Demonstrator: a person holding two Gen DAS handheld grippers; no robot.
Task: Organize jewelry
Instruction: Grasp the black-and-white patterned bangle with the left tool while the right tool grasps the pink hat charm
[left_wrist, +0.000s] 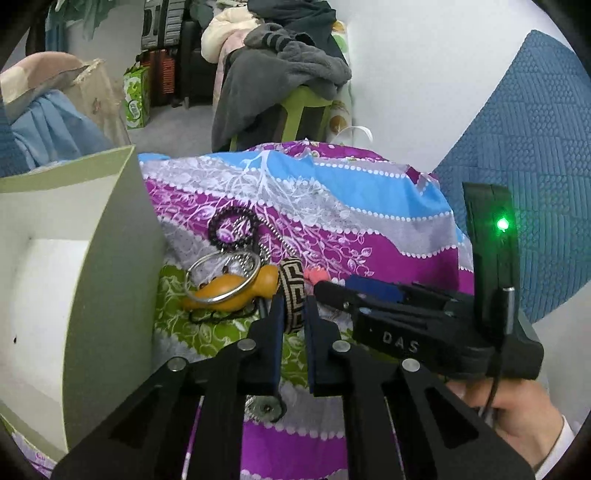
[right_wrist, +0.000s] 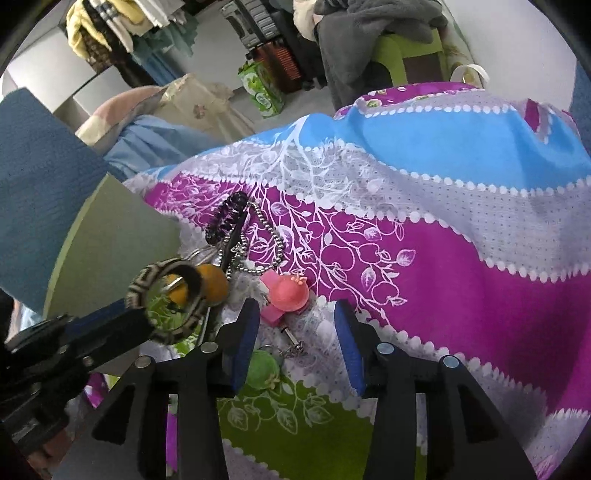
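The left hand-held gripper (left_wrist: 293, 314) is pinching a woven bangle (left_wrist: 291, 295) with a black-and-cream key pattern, its blue-padded fingers (left_wrist: 277, 339) pressed against the band from both sides. In the right wrist view the same bangle (right_wrist: 166, 306) stands up as a ring, lifted off the patterned bedspread (right_wrist: 461, 280) (purple, blue, grey and green bands with white leaf prints). The right hand-held gripper (right_wrist: 295, 339) hangs with its fingers spread wide apart and nothing between them, just above a pink charm (right_wrist: 286, 295) and a green charm (right_wrist: 260, 369) lying on the cloth.

The remaining jewelry sits in a small heap beside the bangle: an orange gourd-shaped pendant (left_wrist: 229, 291) with a silver bangle (left_wrist: 221, 273) resting over it, a dark beaded bracelet (left_wrist: 232, 229) behind, and a silver ball chain (right_wrist: 266, 240) trailing across the purple band. Just left of the heap stands a pale green box (left_wrist: 107, 258) with a white interior, possibly round, though the fisheye bends it.
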